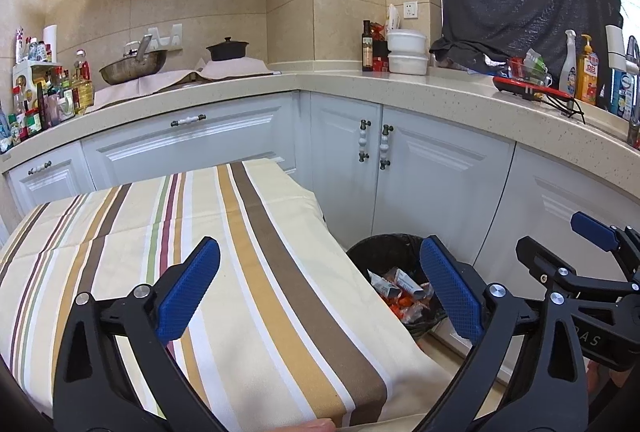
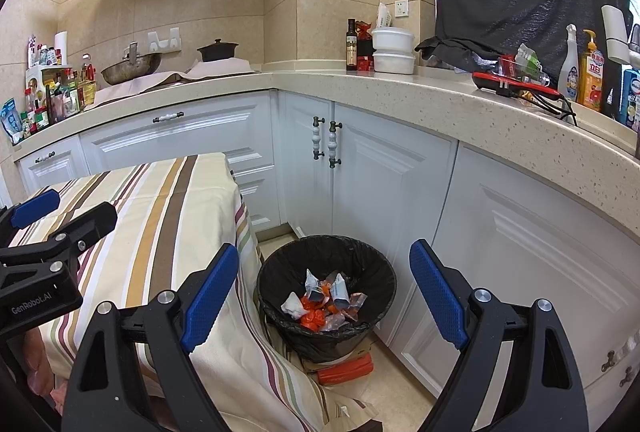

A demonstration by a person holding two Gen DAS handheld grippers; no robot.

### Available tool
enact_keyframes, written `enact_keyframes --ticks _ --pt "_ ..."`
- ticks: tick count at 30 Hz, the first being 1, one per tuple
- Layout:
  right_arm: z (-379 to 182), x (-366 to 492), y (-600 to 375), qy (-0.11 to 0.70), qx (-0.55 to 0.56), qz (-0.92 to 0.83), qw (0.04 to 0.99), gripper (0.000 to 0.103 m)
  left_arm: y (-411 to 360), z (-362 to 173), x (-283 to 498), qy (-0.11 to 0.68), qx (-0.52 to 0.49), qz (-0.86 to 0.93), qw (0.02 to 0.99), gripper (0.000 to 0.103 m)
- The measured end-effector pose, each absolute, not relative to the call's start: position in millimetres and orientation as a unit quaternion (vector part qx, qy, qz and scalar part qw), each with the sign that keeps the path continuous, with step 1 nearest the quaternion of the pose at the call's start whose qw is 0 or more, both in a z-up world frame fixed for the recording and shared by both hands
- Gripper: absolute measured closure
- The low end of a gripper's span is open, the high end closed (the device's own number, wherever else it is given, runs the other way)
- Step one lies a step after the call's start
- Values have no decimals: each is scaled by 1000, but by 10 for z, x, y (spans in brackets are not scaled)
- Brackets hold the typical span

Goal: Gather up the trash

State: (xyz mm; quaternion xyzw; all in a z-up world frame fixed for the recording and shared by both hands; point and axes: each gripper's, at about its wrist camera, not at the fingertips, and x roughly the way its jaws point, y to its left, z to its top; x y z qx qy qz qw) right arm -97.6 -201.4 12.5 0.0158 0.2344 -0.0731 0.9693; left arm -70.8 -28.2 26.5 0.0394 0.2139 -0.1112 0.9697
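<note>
A black-lined trash bin (image 2: 276, 272) stands on the floor between the striped table (image 2: 160, 212) and the white cabinets. It holds several crumpled wrappers (image 2: 324, 300), orange, white and silver. My right gripper (image 2: 324, 252) hangs open above the bin with nothing between its blue pads. My left gripper (image 1: 320, 252) is open over the table's right edge, one pad above the striped cloth (image 1: 240, 232), the other partly covering the bin (image 1: 380, 248). No trash lies on the cloth. Each gripper shows at the side of the other's view: right gripper (image 1: 560, 240), left gripper (image 2: 68, 212).
White cabinets (image 2: 400, 172) wrap around the corner behind and right of the bin. The counter (image 2: 400, 88) carries bottles, white tubs, a wok, a pot and a red-black device (image 2: 516, 86). A red object (image 2: 346, 370) and cardboard lie on the floor under the bin.
</note>
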Motion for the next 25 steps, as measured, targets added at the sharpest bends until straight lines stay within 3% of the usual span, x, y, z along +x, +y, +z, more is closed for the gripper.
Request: enact_keyframes --ticks 25 --pt "67 -926 -2019 241 21 -60 968 18 -226 152 -519 266 40 -103 958 5"
